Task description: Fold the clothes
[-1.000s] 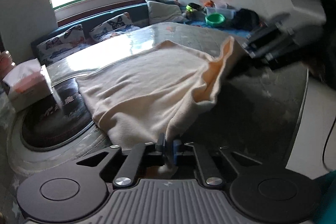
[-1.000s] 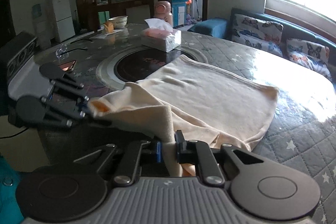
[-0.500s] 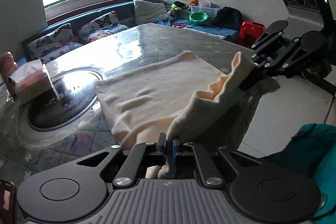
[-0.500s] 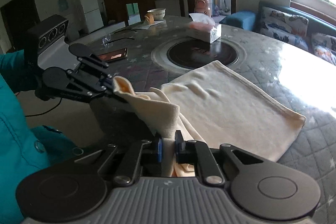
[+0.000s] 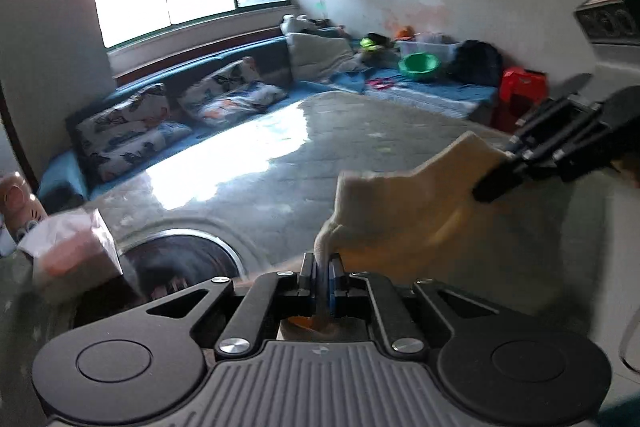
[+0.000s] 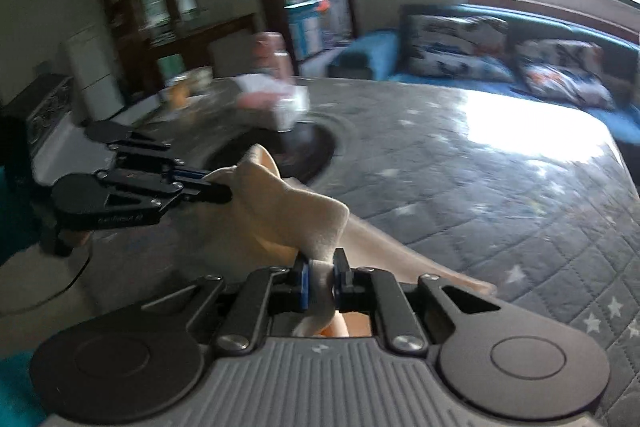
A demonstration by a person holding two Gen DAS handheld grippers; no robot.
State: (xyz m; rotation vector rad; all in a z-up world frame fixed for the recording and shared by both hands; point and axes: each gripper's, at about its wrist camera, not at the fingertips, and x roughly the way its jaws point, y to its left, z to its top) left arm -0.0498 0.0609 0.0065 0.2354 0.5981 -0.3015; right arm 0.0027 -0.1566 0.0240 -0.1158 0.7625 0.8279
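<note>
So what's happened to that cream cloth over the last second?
Both claws have lifted the cream cloth up off the quilted table; a second ago most of it lay spread flat, now it hangs bunched between them. The left claw and right claw stay clamped on its edge. The tissue box hasn't moved.

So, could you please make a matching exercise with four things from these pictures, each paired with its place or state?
Things:
1. cream cloth garment
2. white tissue box
3. green plastic bowl
4. butterfly-print cushions

Places or states:
A. on the blue bench under the window
B. pinched at two corners by the left hand-held gripper and right hand-held gripper
C. on the blue mat by the far wall
D. on the table beside the dark round inset

Pairs: 1-B, 2-D, 3-C, 4-A
</note>
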